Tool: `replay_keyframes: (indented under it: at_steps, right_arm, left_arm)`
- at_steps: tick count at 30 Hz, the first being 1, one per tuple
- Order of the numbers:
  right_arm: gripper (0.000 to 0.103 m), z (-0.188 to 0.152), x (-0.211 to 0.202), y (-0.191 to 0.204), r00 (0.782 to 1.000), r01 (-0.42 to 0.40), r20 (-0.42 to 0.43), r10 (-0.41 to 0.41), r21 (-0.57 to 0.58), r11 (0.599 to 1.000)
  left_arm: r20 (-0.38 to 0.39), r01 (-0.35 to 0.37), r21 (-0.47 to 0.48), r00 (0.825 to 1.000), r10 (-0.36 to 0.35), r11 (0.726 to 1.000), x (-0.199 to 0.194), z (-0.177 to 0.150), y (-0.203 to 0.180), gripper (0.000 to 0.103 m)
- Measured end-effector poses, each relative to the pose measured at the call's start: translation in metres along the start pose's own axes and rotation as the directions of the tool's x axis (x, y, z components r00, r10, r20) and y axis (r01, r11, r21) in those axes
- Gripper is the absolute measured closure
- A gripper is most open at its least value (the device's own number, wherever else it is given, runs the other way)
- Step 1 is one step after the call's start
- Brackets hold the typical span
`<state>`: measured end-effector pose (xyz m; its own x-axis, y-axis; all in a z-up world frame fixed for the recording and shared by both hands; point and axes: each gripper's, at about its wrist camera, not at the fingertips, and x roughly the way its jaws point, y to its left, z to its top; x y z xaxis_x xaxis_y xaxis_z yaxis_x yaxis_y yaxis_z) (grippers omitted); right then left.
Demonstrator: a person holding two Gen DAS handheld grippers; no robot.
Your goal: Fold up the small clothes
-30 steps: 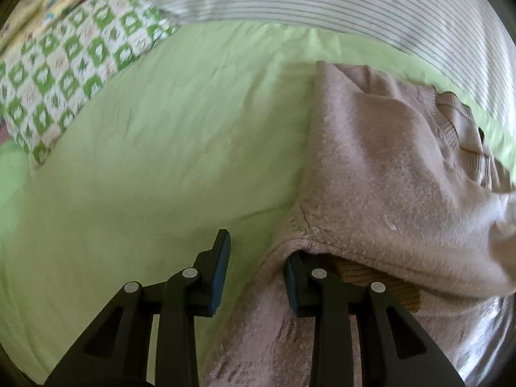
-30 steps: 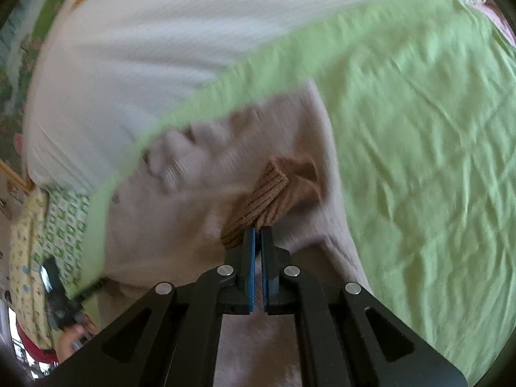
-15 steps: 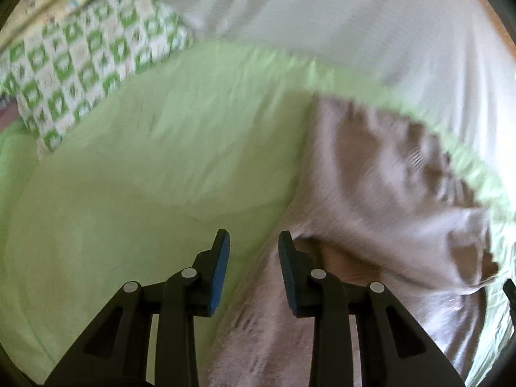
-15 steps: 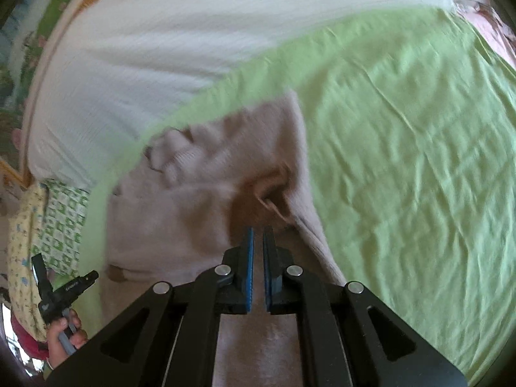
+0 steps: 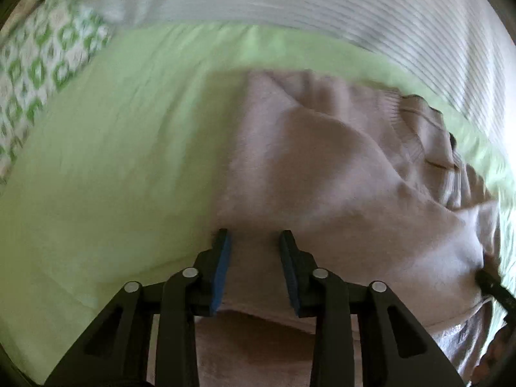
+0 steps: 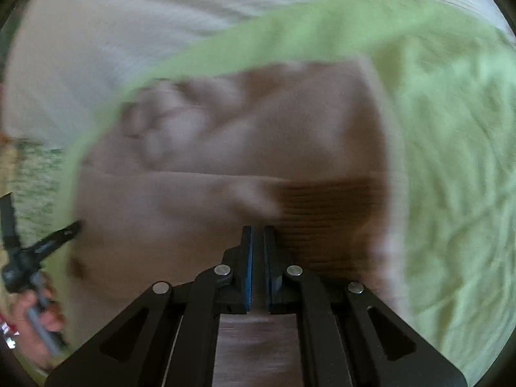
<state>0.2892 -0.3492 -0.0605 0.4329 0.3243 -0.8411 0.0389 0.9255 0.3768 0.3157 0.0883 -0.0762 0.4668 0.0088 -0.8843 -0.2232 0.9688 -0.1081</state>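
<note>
The beige knit sweater (image 5: 322,174) lies on the light green bed sheet (image 5: 113,161), its far edge close to the striped white cover (image 5: 322,6). The left claw (image 5: 254,258) hovers over the sweater's left edge, its blue pads partly spread with folded cloth showing between them; whether they press it is unclear. The right claw (image 6: 258,251) is pressed together, a thin strip of fabric showing in the slit; whether it pinches it I cannot tell. A brown ribbed band (image 6: 329,219) lies just right of its tips. Bare sheet stretches left of the sweater toward the green-patterned pillow (image 5: 38,74), and also to the right. Compared with a second ago, the upturned brown cuff now lies flat and the fold sits nearer the claws.
</note>
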Motion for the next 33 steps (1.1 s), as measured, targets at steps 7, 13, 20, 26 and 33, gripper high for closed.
replay_keyframes:
  at_steps: [7,13,20,26,33]
  right_arm:
    - [0.096,-0.009,-0.04,-0.029,0.997,-0.034,0.065,0.028,0.081,0.996]
    - [0.055,-0.037,-0.09,-0.027,0.992,-0.082,0.106,0.073,0.085,0.993]
    - [0.054,-0.085,-0.135,-0.023,0.991,-0.091,0.109,0.083,0.071,0.993]
    - [0.054,-0.13,-0.156,-0.028,0.993,-0.079,0.096,0.071,0.083,0.993]
    - [0.054,-0.182,-0.179,-0.031,0.993,-0.072,0.098,0.064,0.083,0.994]
  left_arm:
    - [0.024,-0.051,0.005,0.998,0.051,0.999,-0.025,-0.009,0.021,0.054]
    - [0.024,0.028,-0.036,0.999,-0.027,0.999,-0.074,-0.053,0.055,0.048]
    - [-0.038,0.068,-0.005,0.997,-0.068,0.998,-0.113,-0.121,0.071,0.044]
    - [-0.088,0.108,0.02,0.99,-0.106,0.994,-0.135,-0.177,0.083,0.039]
    - [-0.144,0.154,0.003,0.978,-0.152,0.988,-0.148,-0.225,0.102,0.038]
